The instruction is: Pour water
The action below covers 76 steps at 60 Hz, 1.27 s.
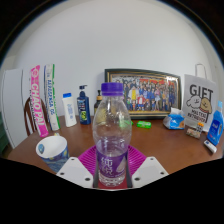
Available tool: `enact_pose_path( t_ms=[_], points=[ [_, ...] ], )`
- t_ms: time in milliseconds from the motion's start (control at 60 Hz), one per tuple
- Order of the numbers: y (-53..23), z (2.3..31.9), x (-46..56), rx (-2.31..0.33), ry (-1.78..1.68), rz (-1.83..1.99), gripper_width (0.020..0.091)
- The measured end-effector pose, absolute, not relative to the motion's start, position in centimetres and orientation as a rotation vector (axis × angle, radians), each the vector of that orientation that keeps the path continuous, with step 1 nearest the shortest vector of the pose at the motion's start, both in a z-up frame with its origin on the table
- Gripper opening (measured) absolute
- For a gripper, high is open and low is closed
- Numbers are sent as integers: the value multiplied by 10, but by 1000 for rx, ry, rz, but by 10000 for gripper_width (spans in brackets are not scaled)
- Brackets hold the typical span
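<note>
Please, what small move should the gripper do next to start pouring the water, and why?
Probably close the gripper on the water bottle. The bottle stands upright on the wooden table between the fingers, with gaps at its sides, so it is not yet held. Its purple cap is still on. The white cup waits nearby.

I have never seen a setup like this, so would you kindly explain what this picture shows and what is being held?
This is one view from a camera riding on a hand-held two-finger gripper, looking forward along its fingers. A clear water bottle with a purple cap stands upright between the fingers, against their purple pads; whether they squeeze it is unclear. It sits on a wooden table. Beside the fingers is a white cup. Further back stand small bottles, a framed photo and a gift sign.
</note>
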State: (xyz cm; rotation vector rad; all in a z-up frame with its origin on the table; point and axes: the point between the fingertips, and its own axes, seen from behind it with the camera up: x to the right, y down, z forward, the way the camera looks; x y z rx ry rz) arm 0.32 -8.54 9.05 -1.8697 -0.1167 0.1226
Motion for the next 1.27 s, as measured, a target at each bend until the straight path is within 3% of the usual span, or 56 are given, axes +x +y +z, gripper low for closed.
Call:
enact_pose_path(
  t_ms=[167,283,333,800,950,1267],
  points=[
    [-93,85,1,-1902,-158,50,536],
    [-104,98,-4,-1941,-126,70,870],
    [-112,105,-2,-1958,-109,55,836],
    [-271,234,-47,-2083,5,-68,853],
    [-308,243,-61,-2078,4,-96,854],
    [-337,235,-66,-2102,13,-142,855]
  ],
)
